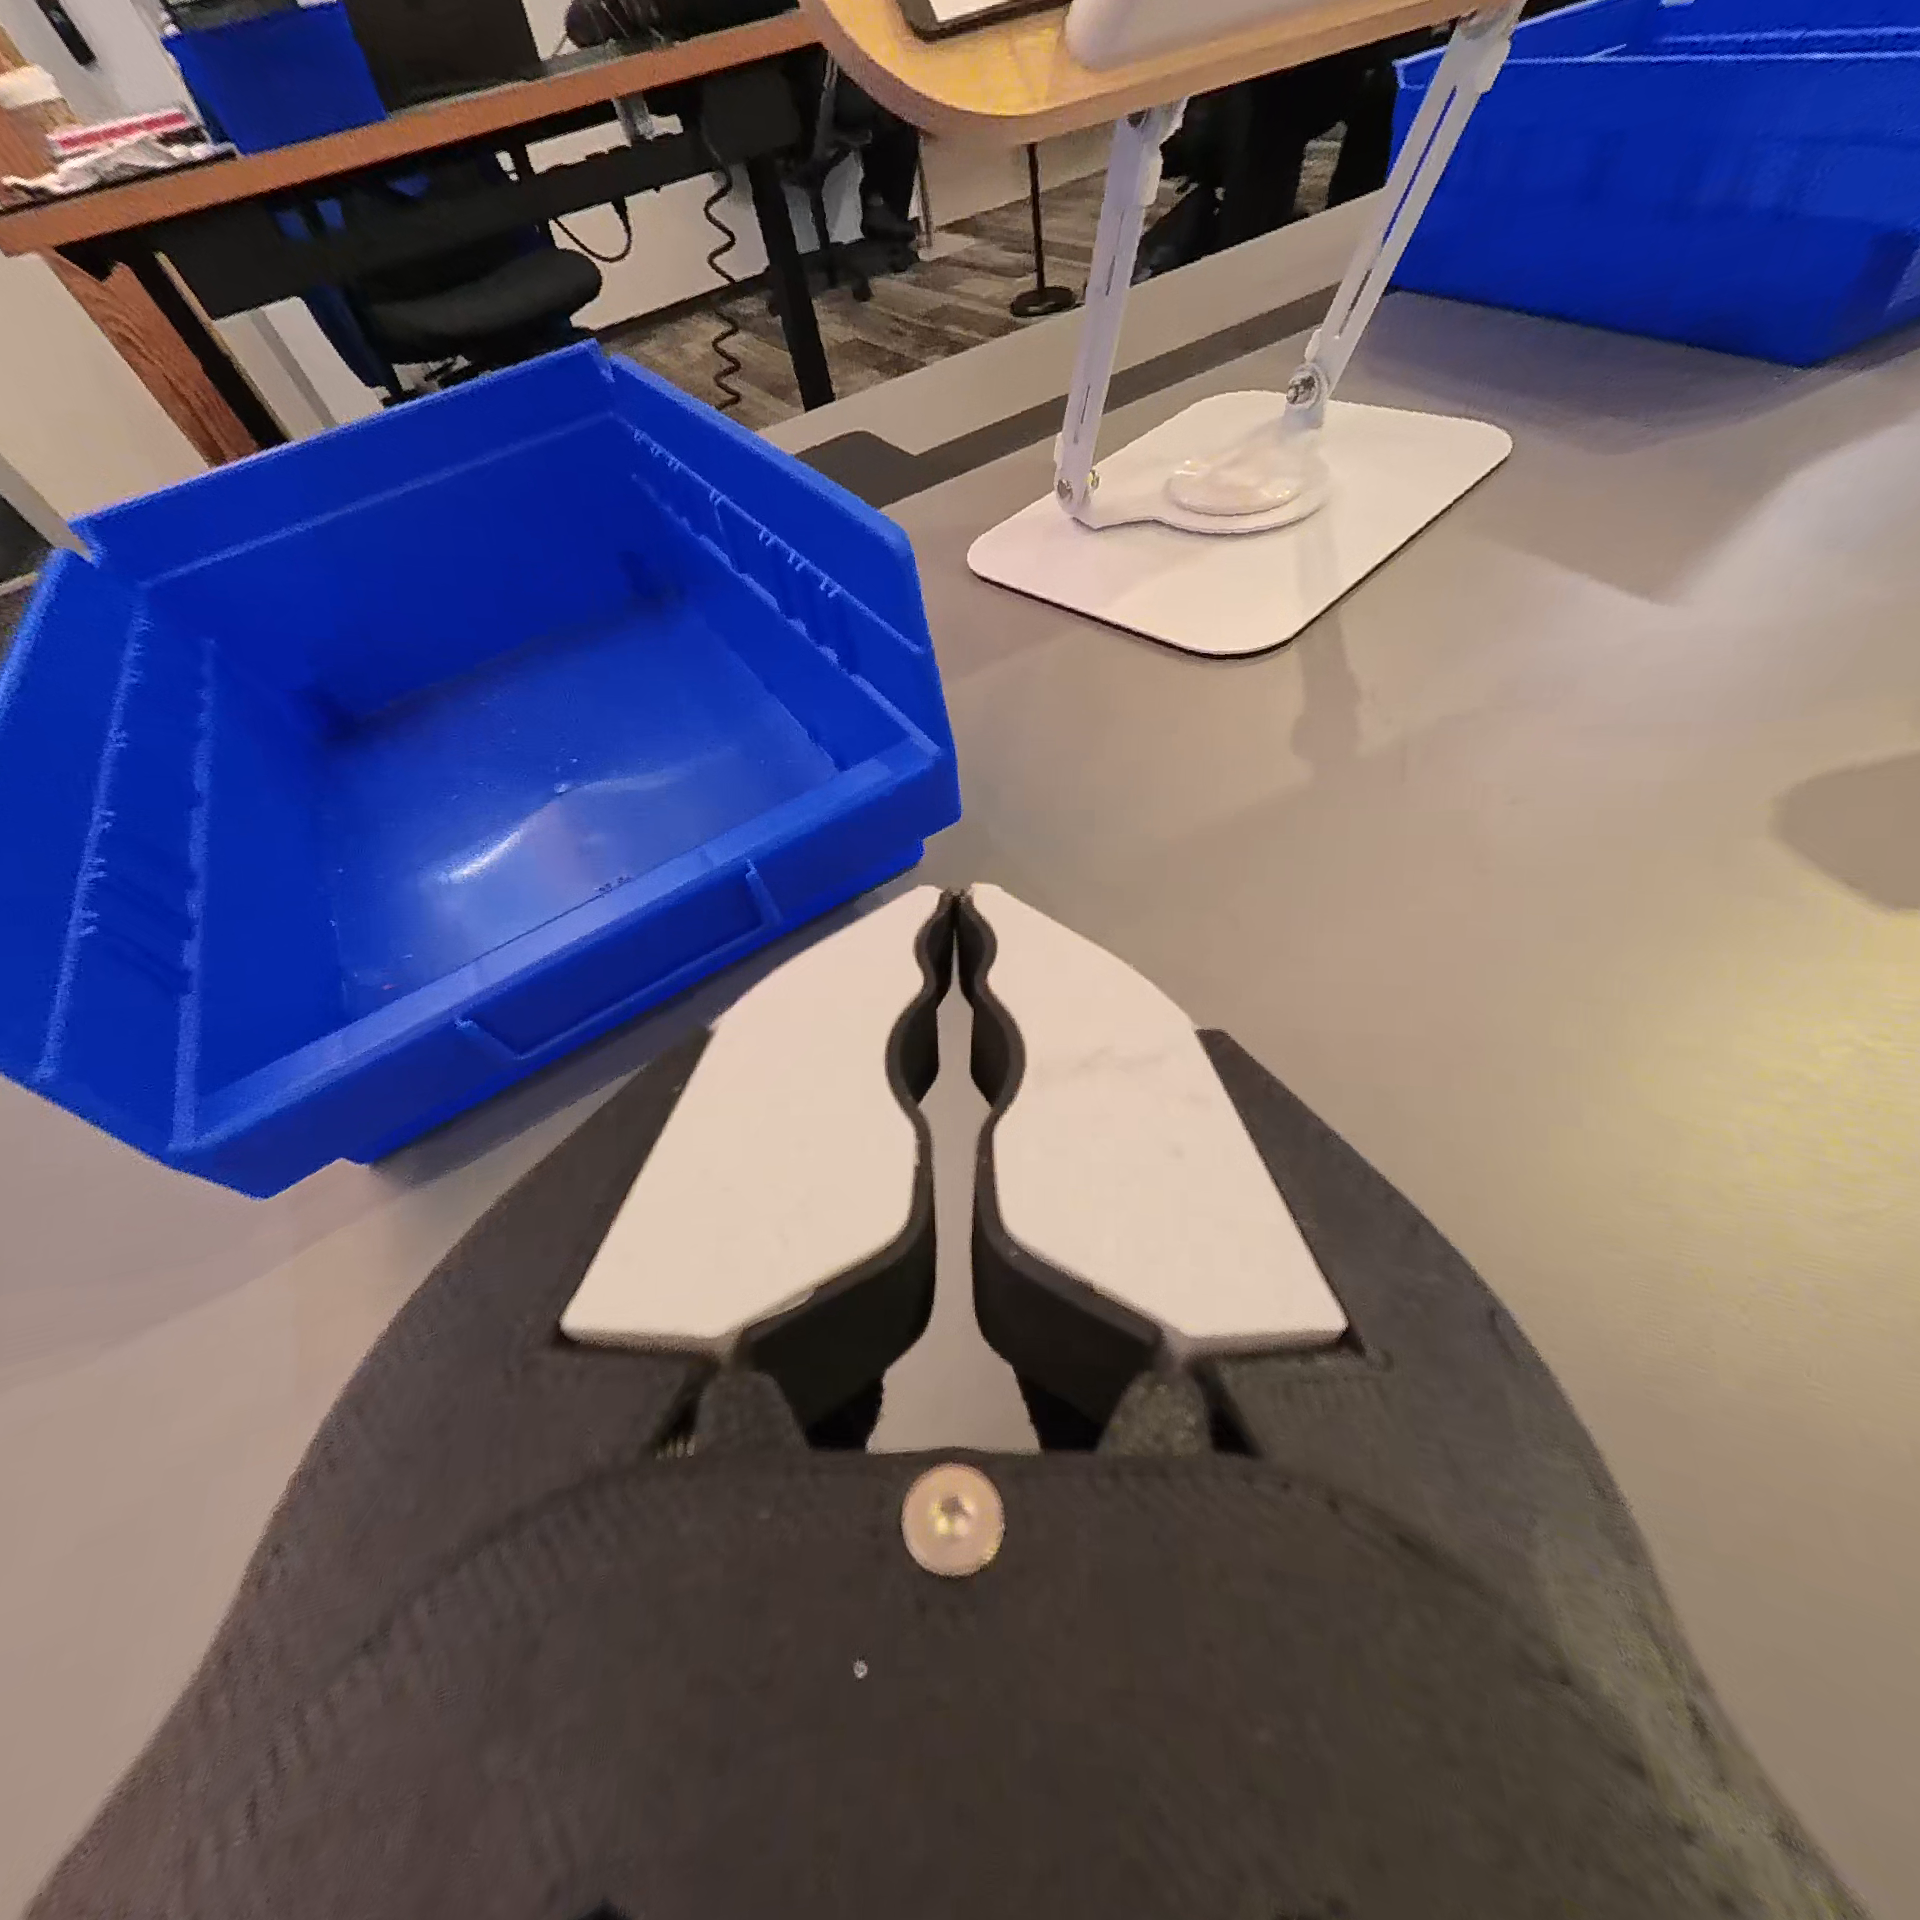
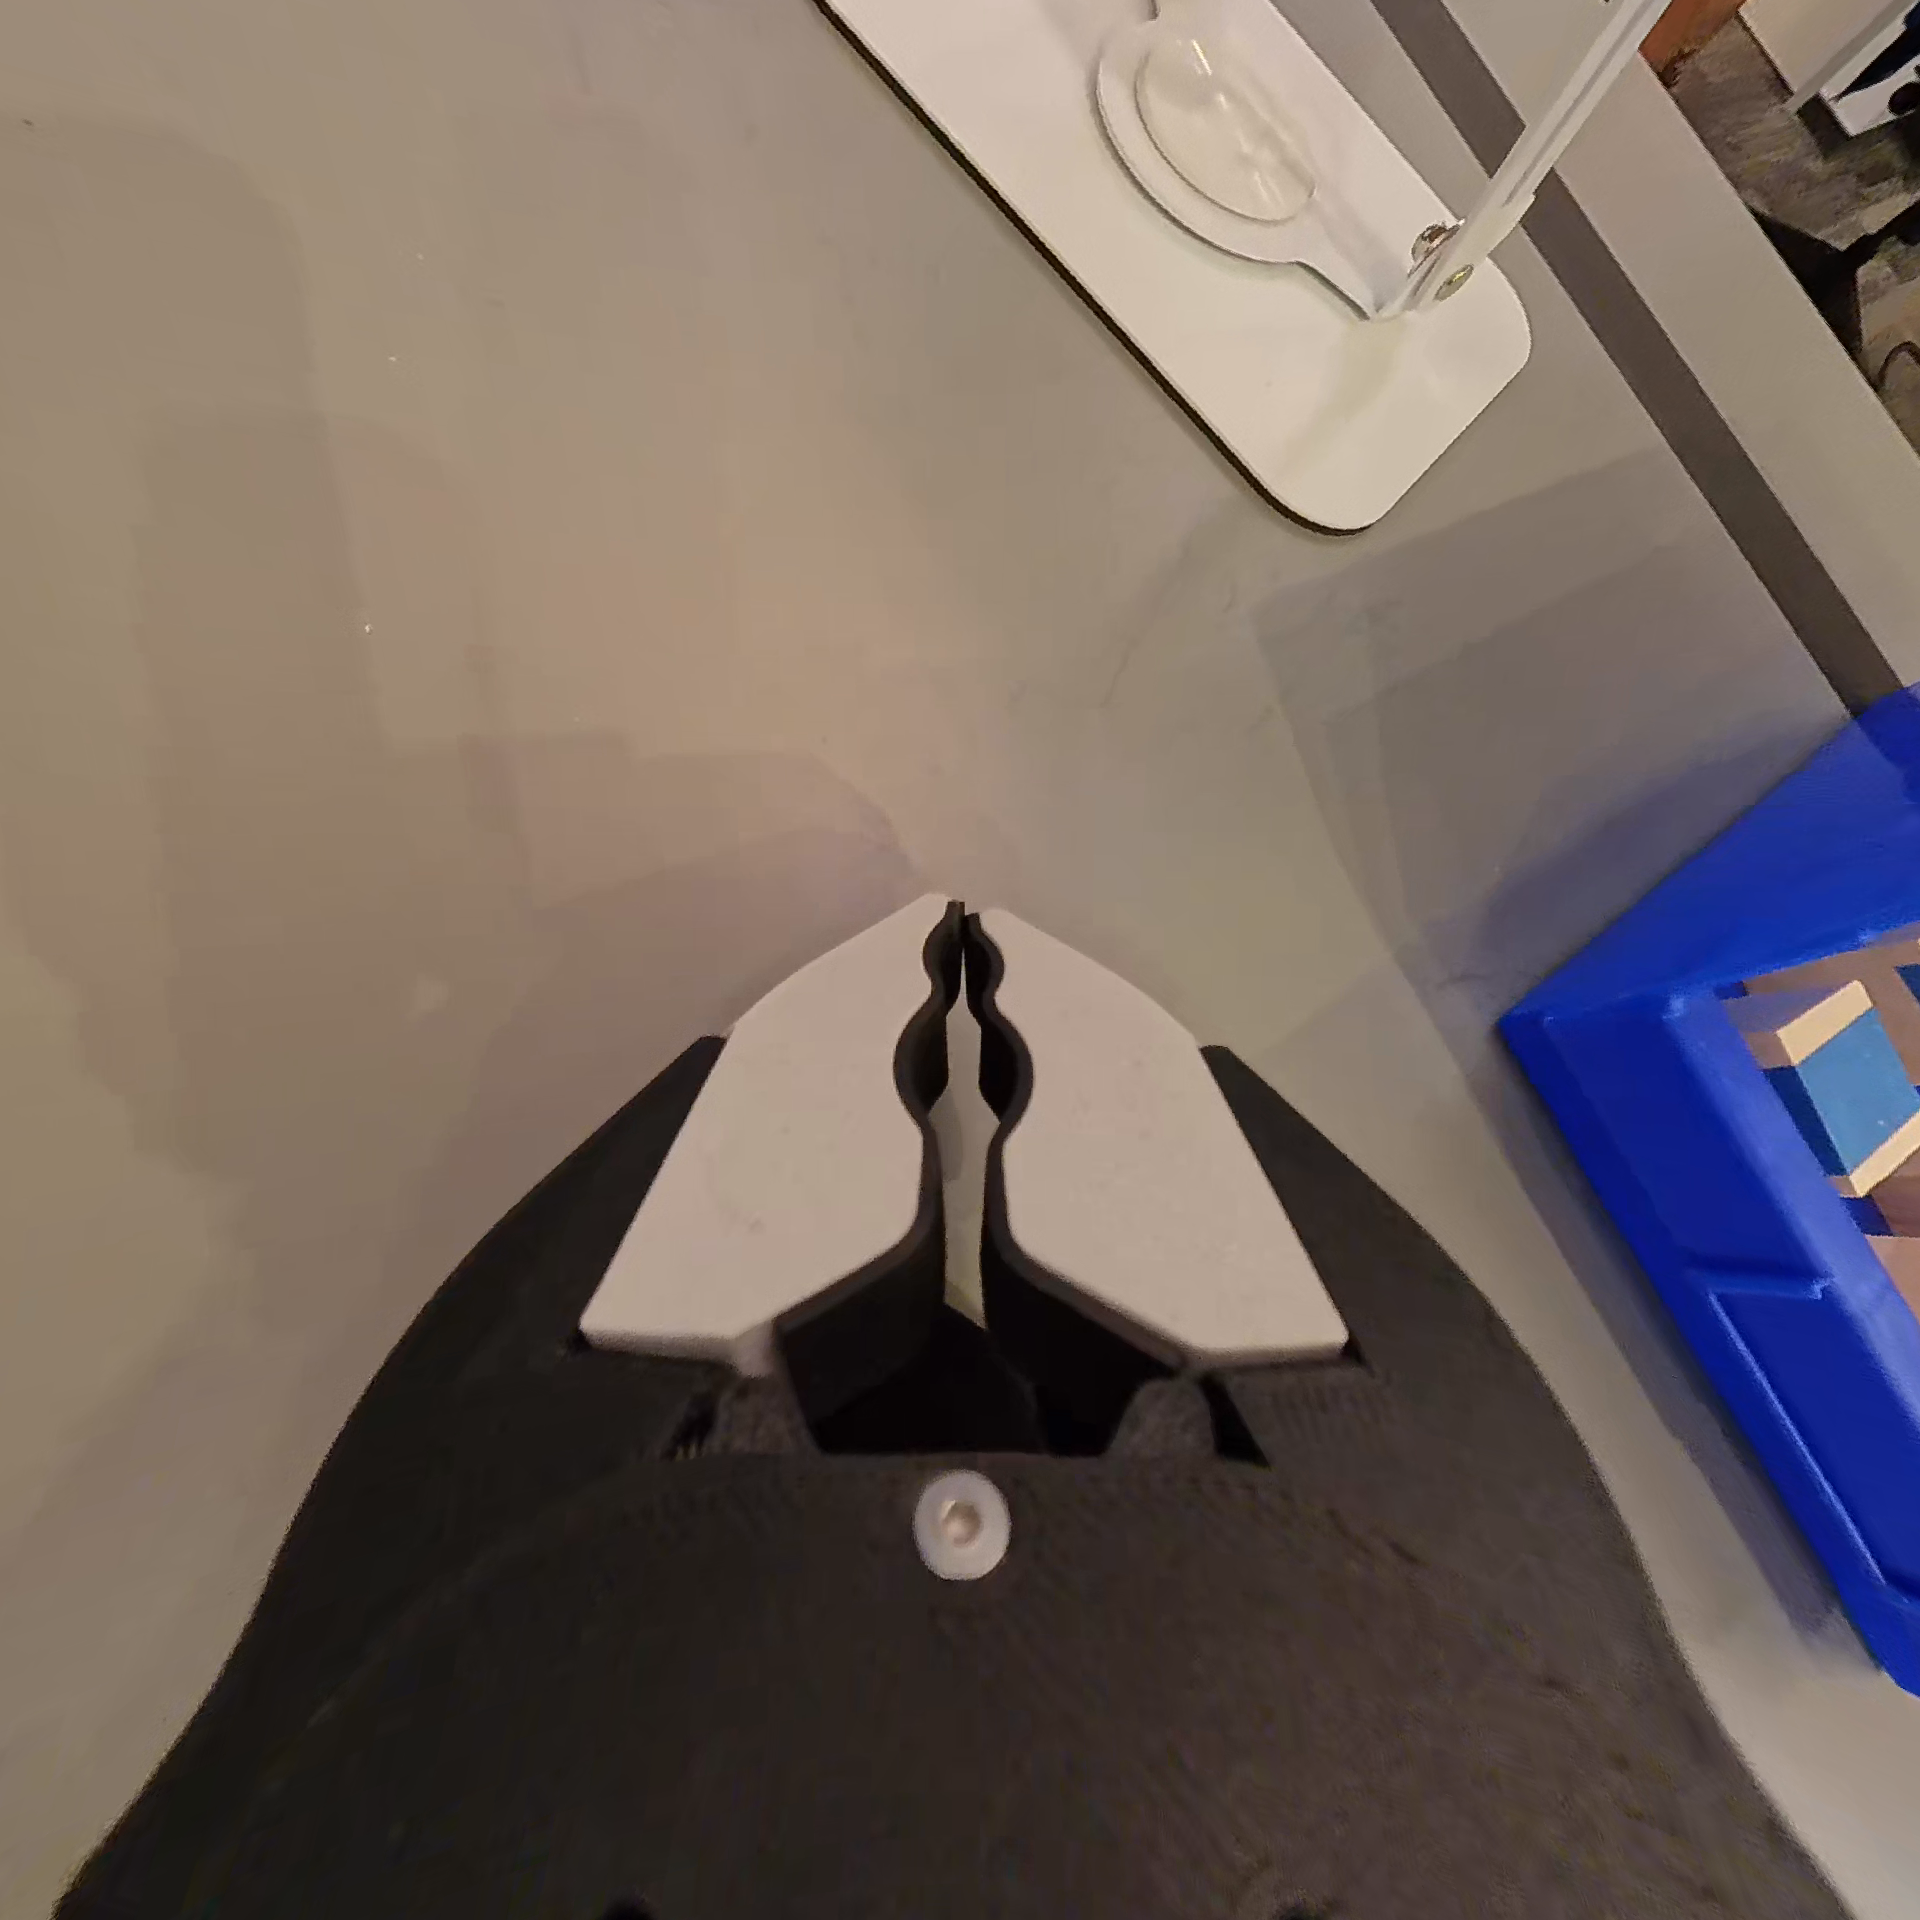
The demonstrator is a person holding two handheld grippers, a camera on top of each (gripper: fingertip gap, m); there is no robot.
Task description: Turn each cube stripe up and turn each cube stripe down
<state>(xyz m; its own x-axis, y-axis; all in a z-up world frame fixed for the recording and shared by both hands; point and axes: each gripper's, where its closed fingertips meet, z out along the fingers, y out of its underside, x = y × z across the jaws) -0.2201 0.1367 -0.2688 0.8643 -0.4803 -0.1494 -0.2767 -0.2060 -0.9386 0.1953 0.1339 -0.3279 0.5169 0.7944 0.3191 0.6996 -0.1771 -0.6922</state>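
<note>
Both claws were closed on nothing, wavy black pads meeting at the tips: the left claw (image 1: 956,902) hovered over the smooth grey table (image 1: 1351,935) beside a glossy blue plastic bin (image 1: 894,790); the right claw (image 2: 961,914) pointed down at bare table. Wooden cubes (image 2: 1849,1081), cream-striped with blue faces, lay jumbled inside a second blue plastic bin (image 2: 1621,1164) at the right claw's right. A white flat-based metal stand (image 1: 1236,551) stood beyond.

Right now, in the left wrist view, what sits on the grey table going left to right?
Empty blue bin → shut left gripper → white stand base → second blue bin at the far right.
</note>
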